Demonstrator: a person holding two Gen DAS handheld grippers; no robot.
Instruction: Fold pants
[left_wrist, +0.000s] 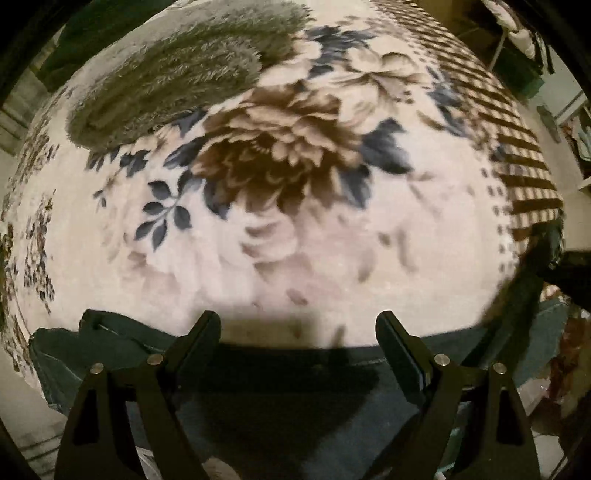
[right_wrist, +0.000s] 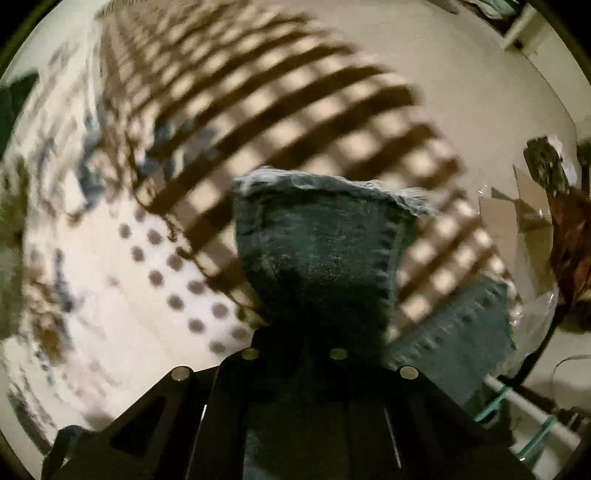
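Two hand-held grippers were in play, both pointing down at the bed. The right hand-held gripper (right_wrist: 295, 343) was clamped together on a frayed denim hem of the pants (right_wrist: 317, 251); the cloth stood bunched above the pinch and hid the tips. Judged reason: pinching the cuff end lets one leg be carried over the rest of the garment for a fold. A second strip of denim (right_wrist: 465, 332) lay lower right of that hand-held gripper, near the bed edge; I couldn't tell if it was the other leg or the same one doubled.

The left hand-held gripper (left_wrist: 295, 325) had its jaws wide apart, nothing between them. Its fingers (left_wrist: 201, 332) straddled the dark straight edge of the pants (left_wrist: 110, 332), which ran across the bottom of the left wrist view; contact couldn't be confirmed. Probably staged there to grab or pin that edge while the right side carries the hem.

The pants lay at the near side of the floral blanket (left_wrist: 258, 240) covering the bed, with the checked border (left_wrist: 524, 162) to the right. A green fuzzy throw (left_wrist: 166, 81) sat well apart at the far left, clear of the fold area. Both views were motion-blurred. Fold looked early: fabric lifted, not yet laid over.
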